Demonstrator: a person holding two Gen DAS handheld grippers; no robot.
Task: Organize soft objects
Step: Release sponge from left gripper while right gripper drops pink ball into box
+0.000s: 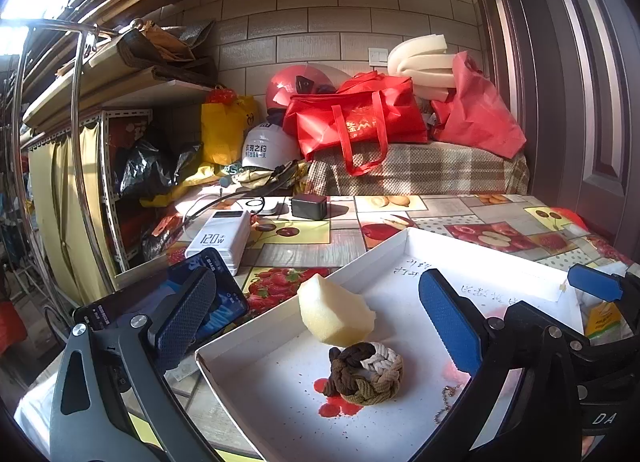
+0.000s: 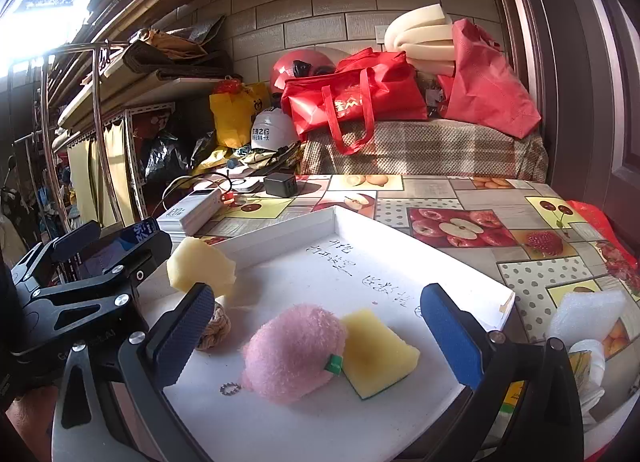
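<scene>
A shallow white tray (image 1: 472, 258) (image 2: 400, 262) lies on the fruit-patterned table. In it rest a pale yellow foam chunk (image 1: 334, 312) (image 2: 200, 268) and a braided brown-and-white rope knot (image 1: 366, 374) (image 2: 216, 326) with a small ball chain (image 1: 446, 400). My left gripper (image 1: 320, 326) stands open over them, touching neither. The right wrist view also shows a pink plush toy (image 2: 294, 354) leaning on a yellow sponge (image 2: 376, 352) with a green underside. My right gripper (image 2: 320, 332) is open around these two, pads clear of them.
A white power bank (image 1: 220, 236) (image 2: 192, 210), a dark phone (image 1: 188, 302) and a black charger (image 1: 309, 206) (image 2: 281, 184) lie left of the tray. White foam wrap (image 2: 588, 314) sits at the right. Red bags (image 1: 356, 118), helmets and shelves crowd the back.
</scene>
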